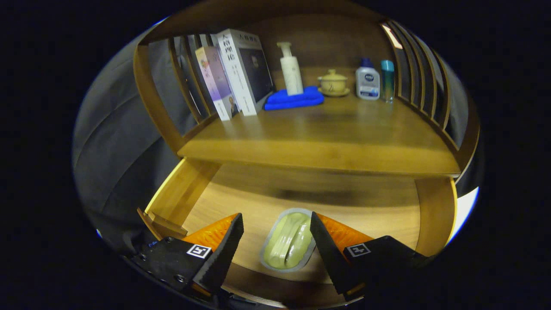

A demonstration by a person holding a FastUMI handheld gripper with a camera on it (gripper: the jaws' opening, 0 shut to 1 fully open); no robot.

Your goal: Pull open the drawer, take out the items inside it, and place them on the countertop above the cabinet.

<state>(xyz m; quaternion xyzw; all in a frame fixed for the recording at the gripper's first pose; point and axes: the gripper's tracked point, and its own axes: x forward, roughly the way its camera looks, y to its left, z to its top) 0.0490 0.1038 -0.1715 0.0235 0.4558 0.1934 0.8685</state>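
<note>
Drawer (206, 202) open: your gripper (277, 241) is spread wide around the packet (287, 241); lower toward 12 o'clock, then squeeze evenly.

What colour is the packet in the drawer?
Pale green with a grey rim, packet, gripper view, between the open fingers.
</note>
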